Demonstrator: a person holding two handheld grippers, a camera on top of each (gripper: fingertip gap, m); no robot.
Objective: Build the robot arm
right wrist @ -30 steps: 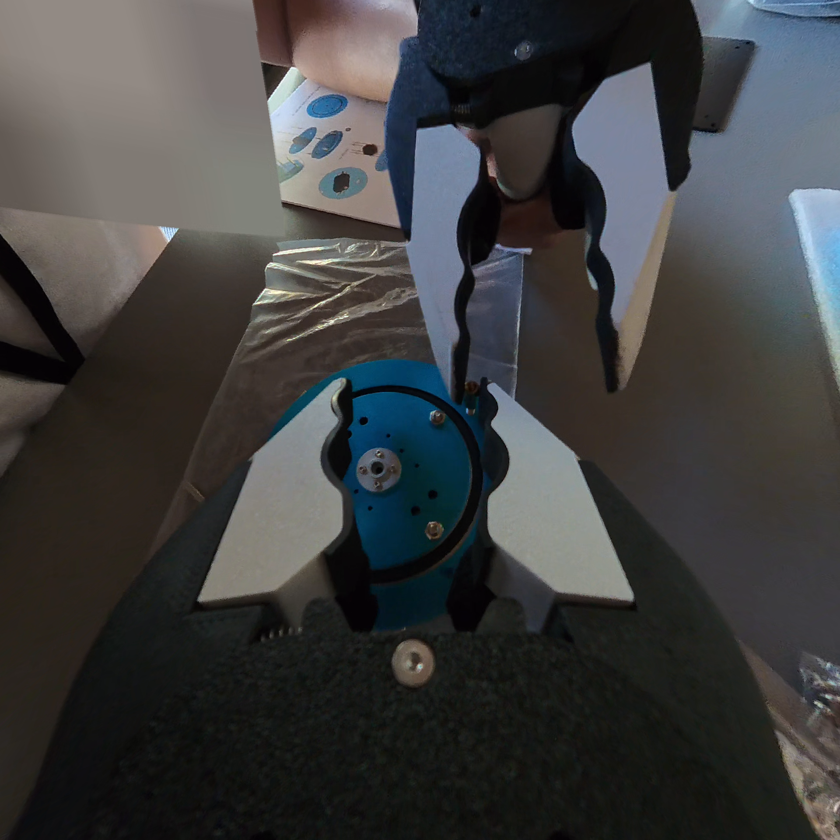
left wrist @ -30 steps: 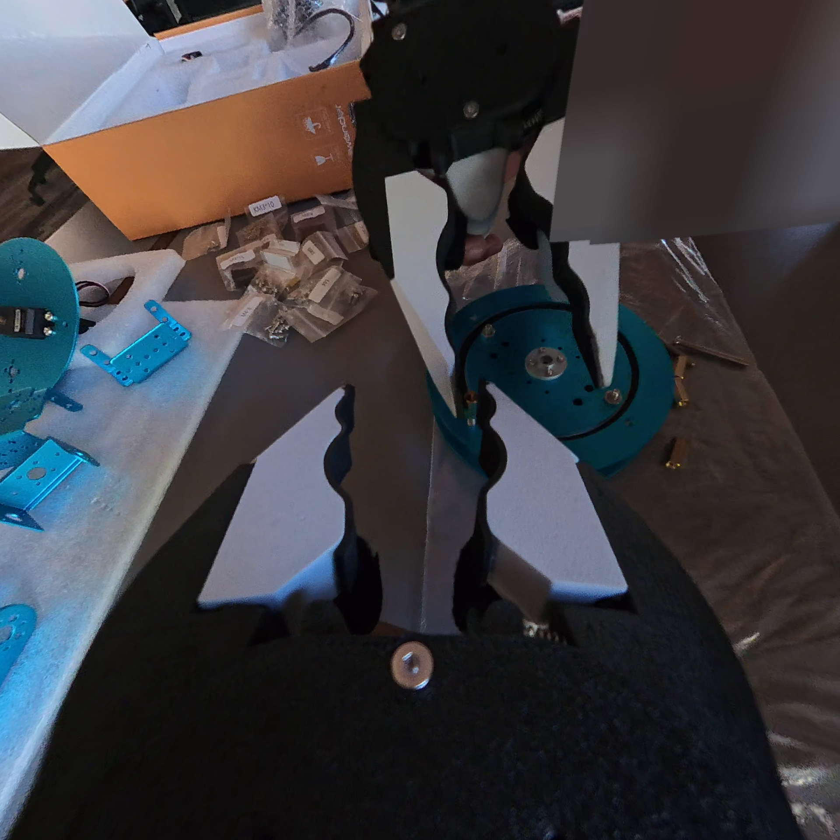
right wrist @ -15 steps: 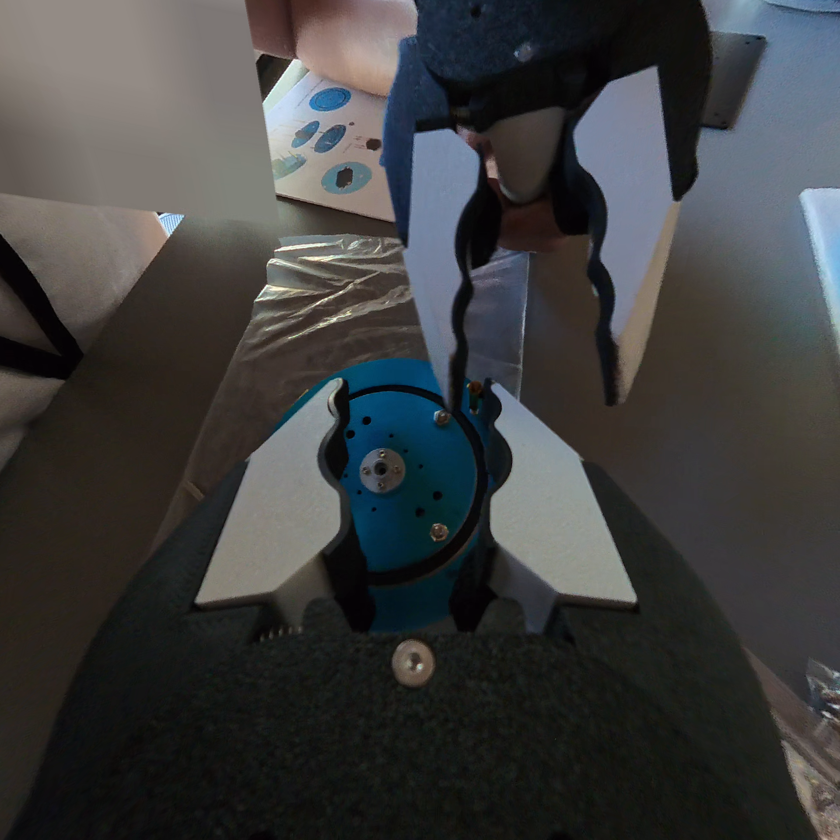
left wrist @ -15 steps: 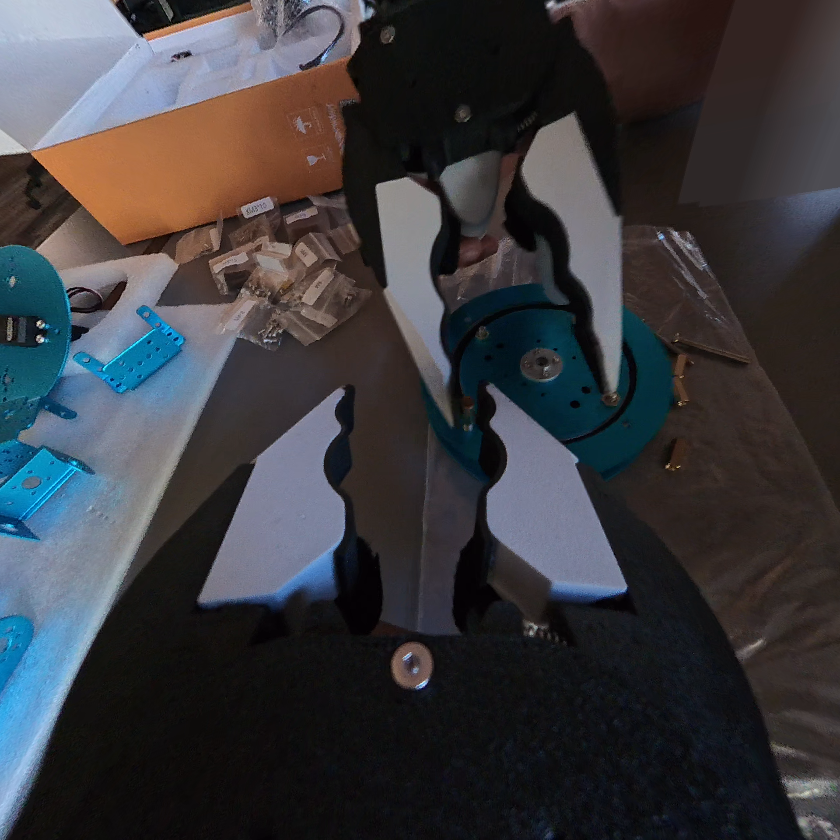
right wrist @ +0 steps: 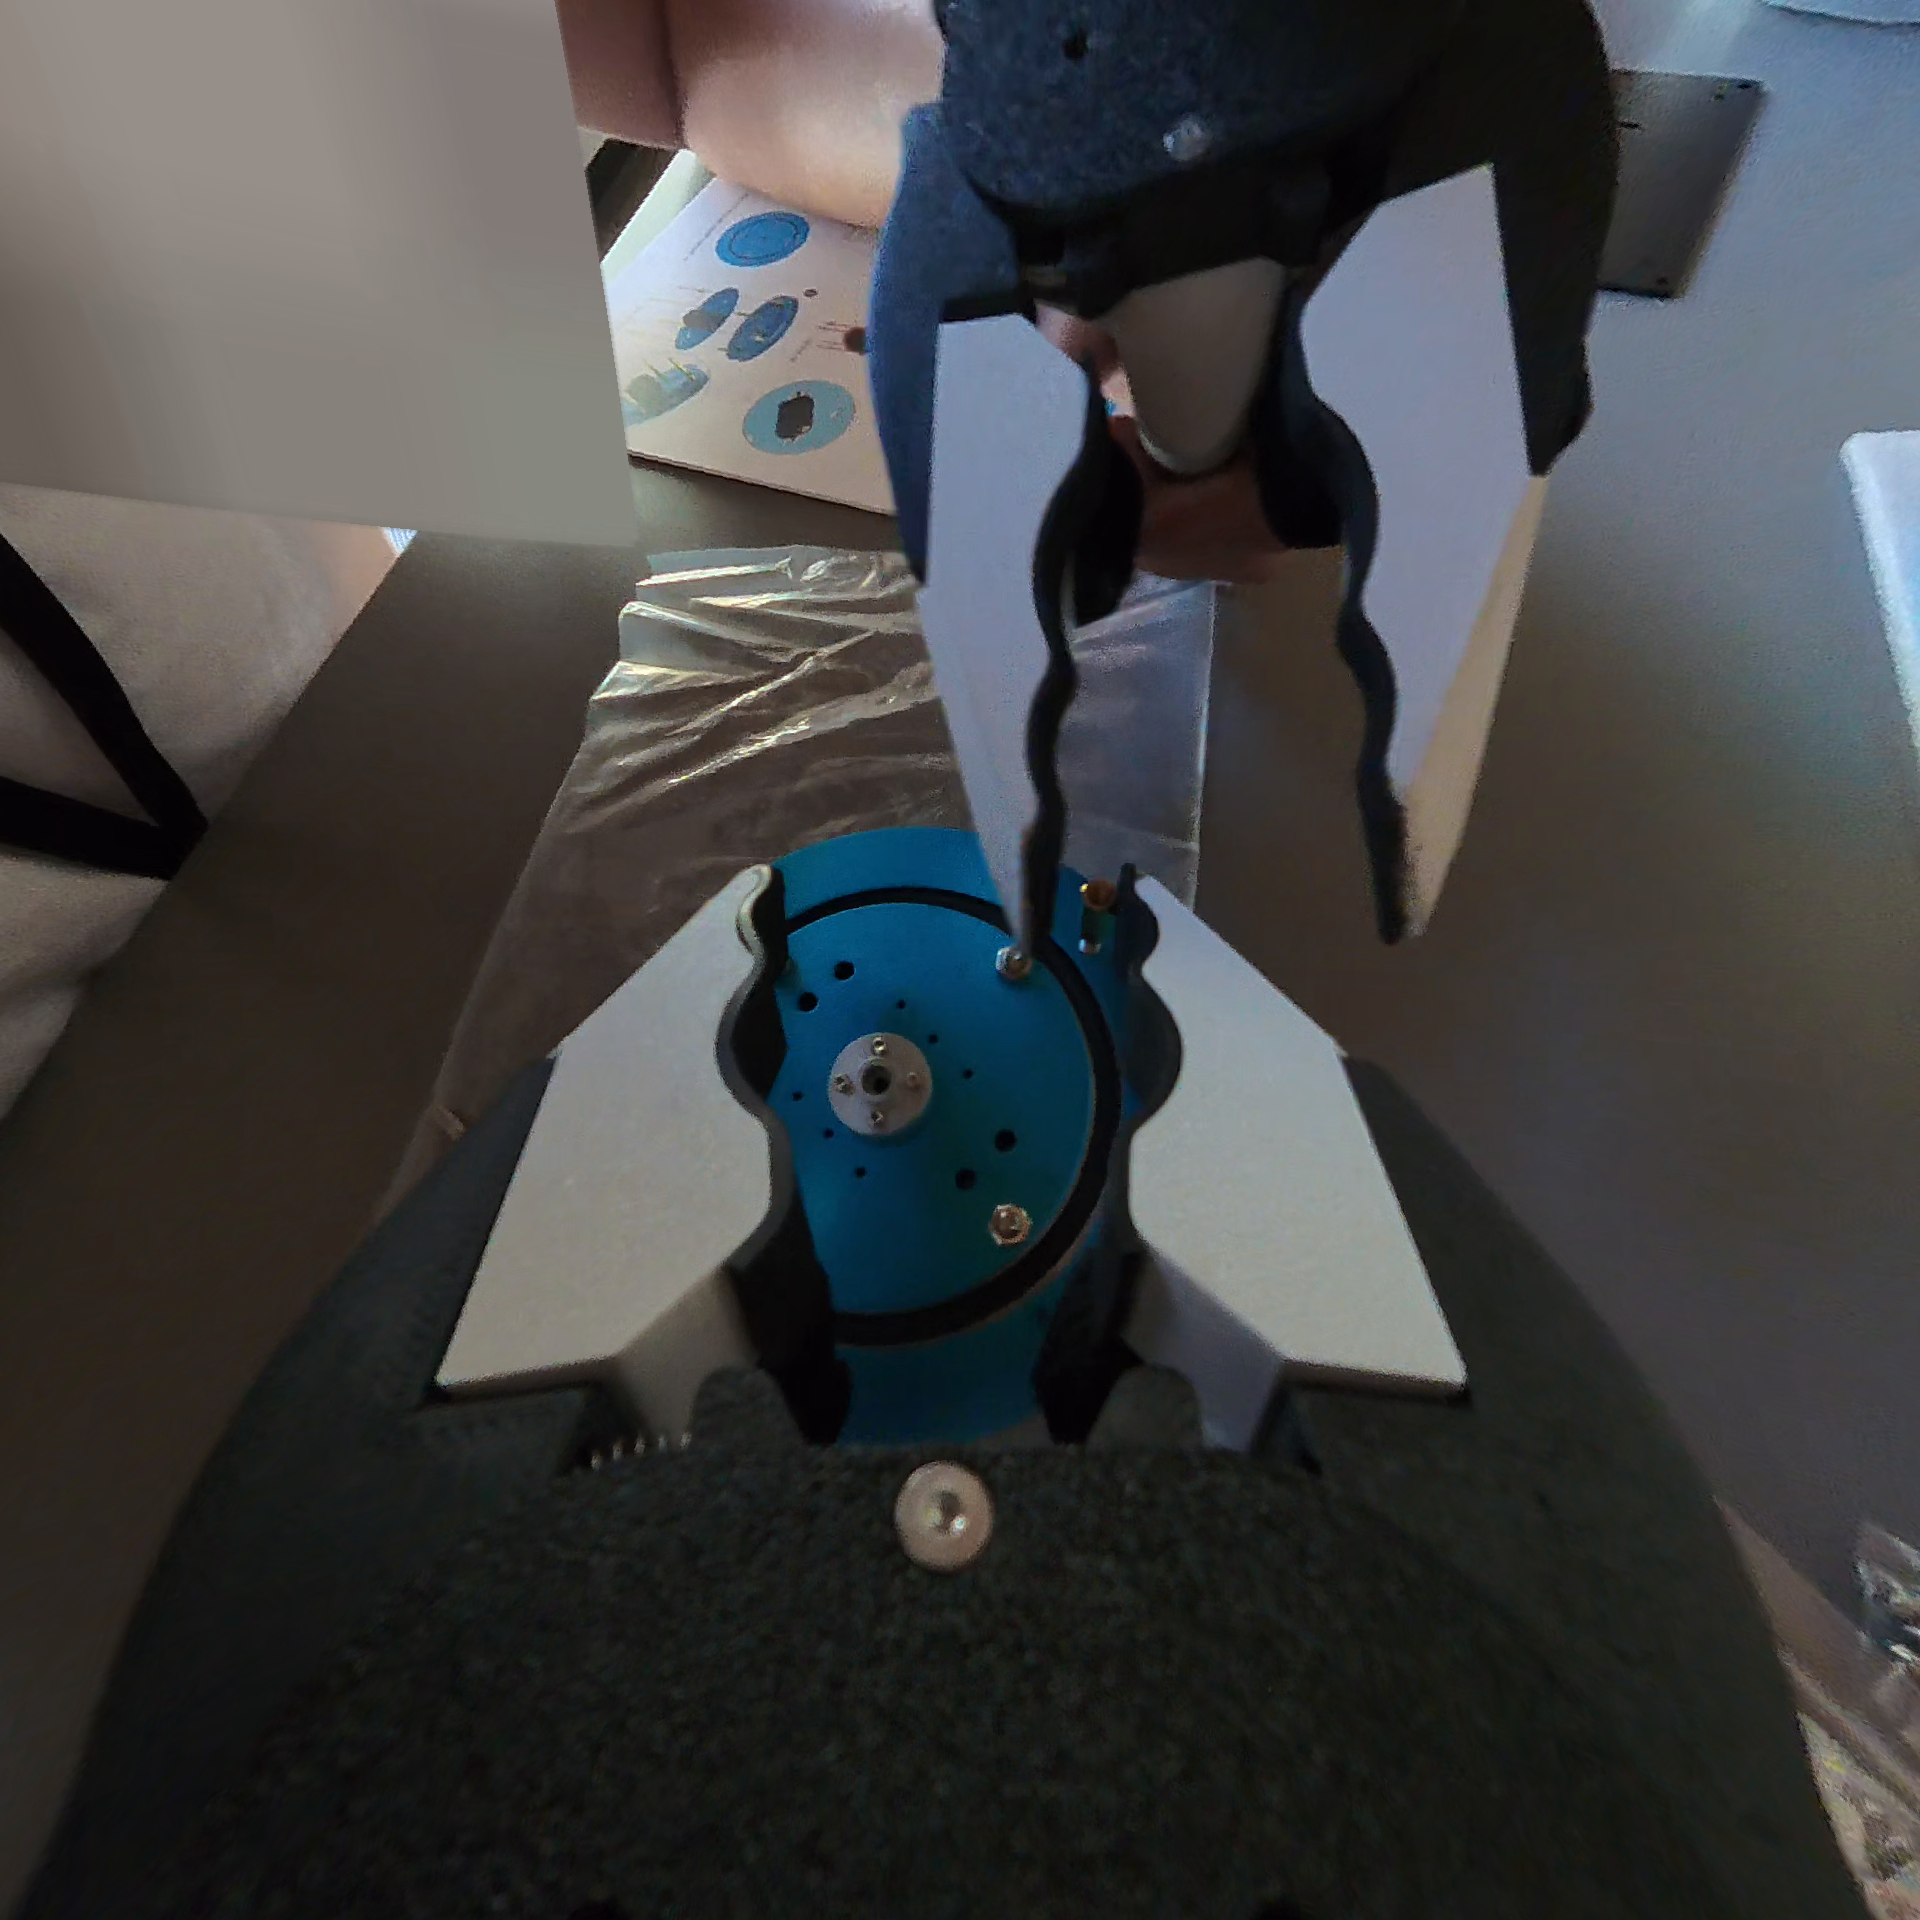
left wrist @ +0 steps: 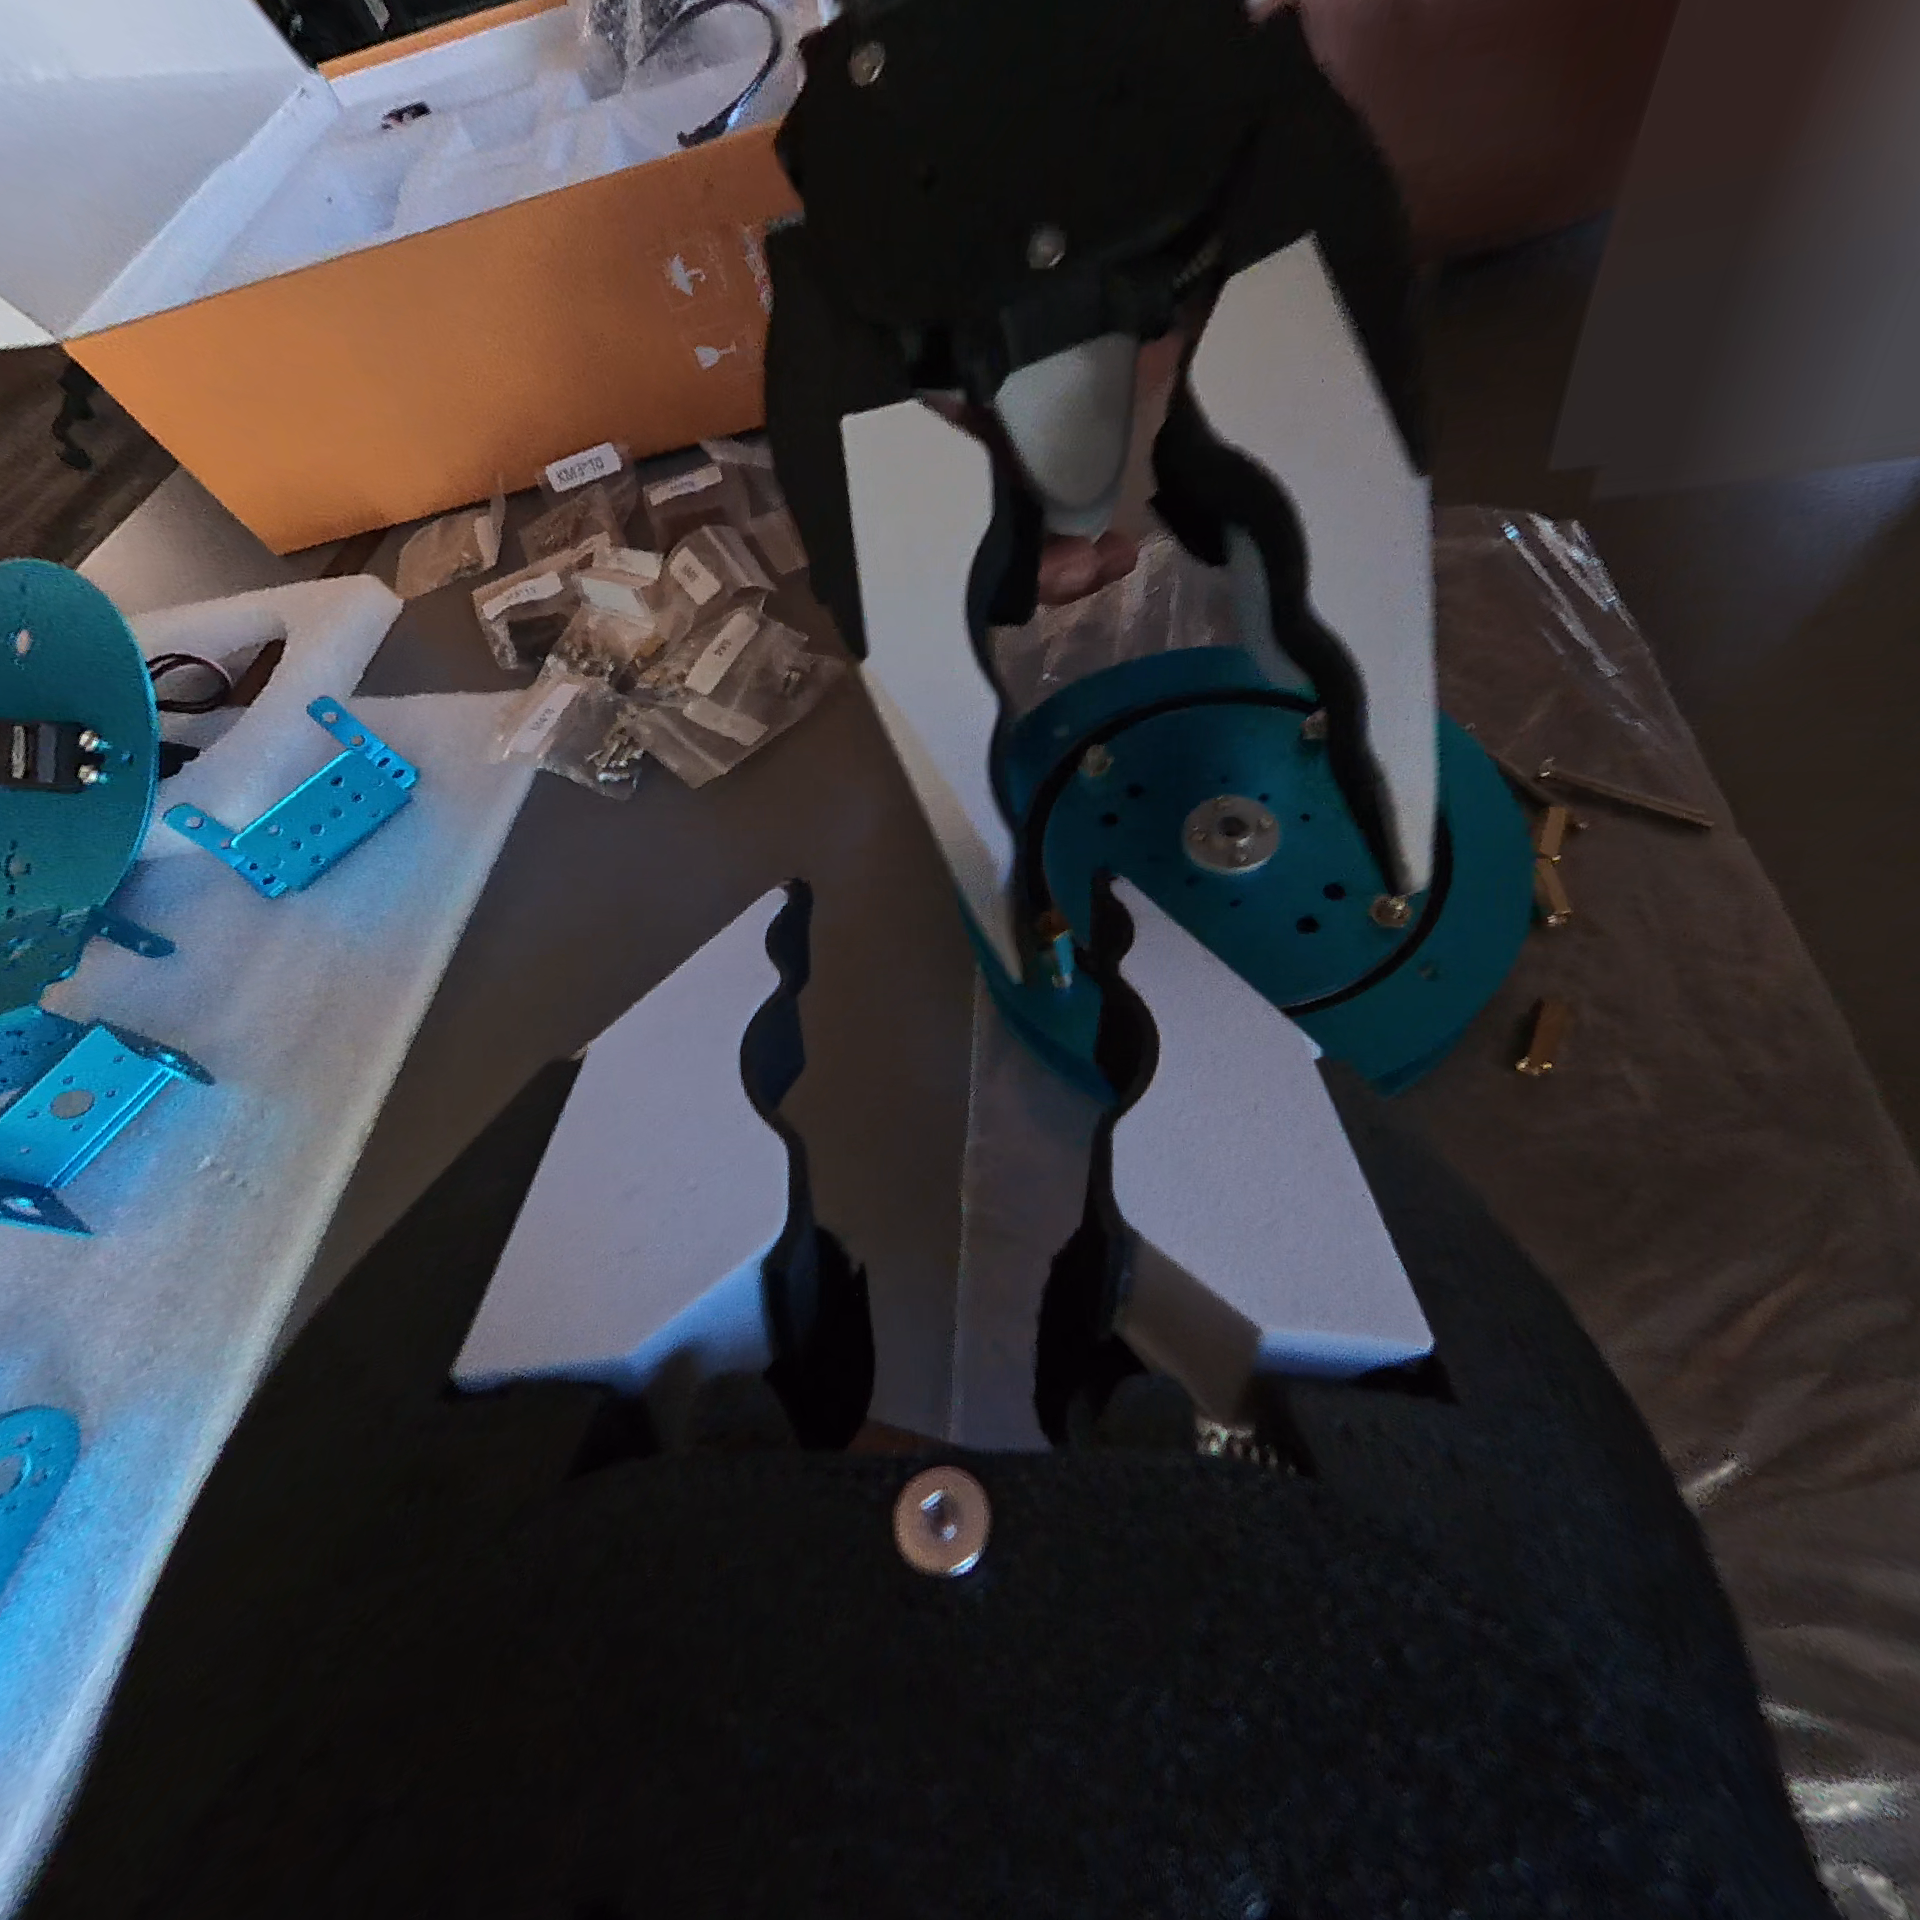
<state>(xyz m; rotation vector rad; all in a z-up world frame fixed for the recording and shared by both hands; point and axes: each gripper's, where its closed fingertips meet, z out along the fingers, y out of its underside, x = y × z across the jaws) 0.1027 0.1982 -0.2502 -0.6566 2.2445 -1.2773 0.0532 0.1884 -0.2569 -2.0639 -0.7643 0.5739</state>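
A blue round turntable disc [left wrist: 1164, 790] with a silver hub lies on a clear plastic sheet on the dark table. It also shows in the right wrist view [right wrist: 935, 1153]. A small brass standoff [left wrist: 1057, 948] stands at its rim and shows in the right wrist view [right wrist: 1091, 914] too. My left gripper [left wrist: 951, 894] is open and empty, its right fingertip beside that standoff. My right gripper [right wrist: 951, 894] is open and reaches from the opposite side, its jaws straddling the top of the disc. One fingertip of each gripper rests near a nut on the disc.
An open orange box [left wrist: 416, 343] stands at the back left. Small bags of screws [left wrist: 644, 665] lie before it. A white foam sheet [left wrist: 260, 1039] at the left carries blue brackets [left wrist: 301, 821]. Loose brass standoffs [left wrist: 1543, 1039] lie right of the disc. A printed sheet [right wrist: 748, 353] lies beyond.
The right gripper has come slightly lower over the disc, its far fingertip now at a nut. The left gripper has barely shifted. Both stay open.
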